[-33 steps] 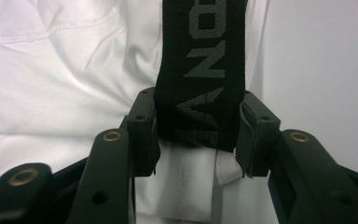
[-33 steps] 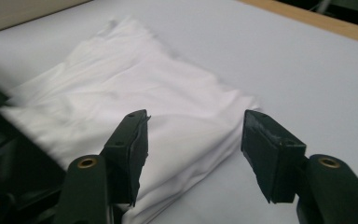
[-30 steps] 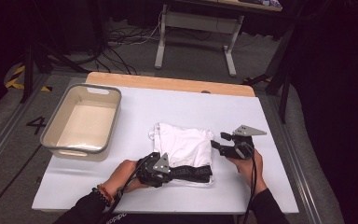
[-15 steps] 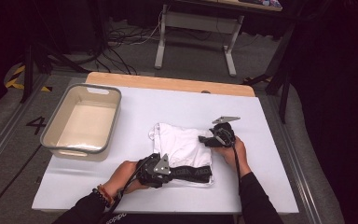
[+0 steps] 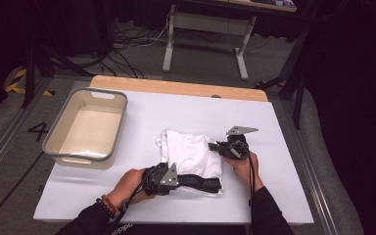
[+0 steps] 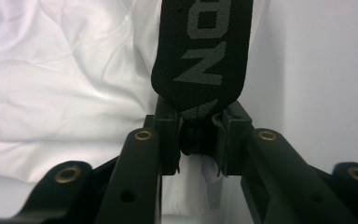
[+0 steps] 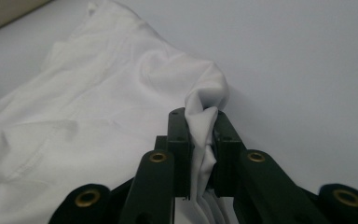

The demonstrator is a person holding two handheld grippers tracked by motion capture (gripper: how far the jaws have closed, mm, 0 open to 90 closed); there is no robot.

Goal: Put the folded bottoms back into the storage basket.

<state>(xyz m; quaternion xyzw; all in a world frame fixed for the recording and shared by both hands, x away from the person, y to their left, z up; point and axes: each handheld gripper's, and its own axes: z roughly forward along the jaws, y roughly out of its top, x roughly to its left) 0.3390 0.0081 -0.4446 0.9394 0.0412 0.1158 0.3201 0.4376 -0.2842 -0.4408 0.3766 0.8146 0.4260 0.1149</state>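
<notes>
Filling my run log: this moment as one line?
left gripper: shut on black waistband | right gripper: just closed on white garment edge | bin: apart

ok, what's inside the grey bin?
Nothing visible: the grey bin shows a bare cream floor. Its near wall hides the strip of floor behind it. The white garment lies on the table, outside.

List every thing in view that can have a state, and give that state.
White garment: crumpled on the table, pinched at two edges.
Black waistband: along the garment's near edge, clamped.
Left gripper: just been closing, fingers shut on the waistband.
Right gripper: just been closing, shut on a fold of white cloth.
Bin: upright, empty.
Table: white top, bearing everything.
</notes>
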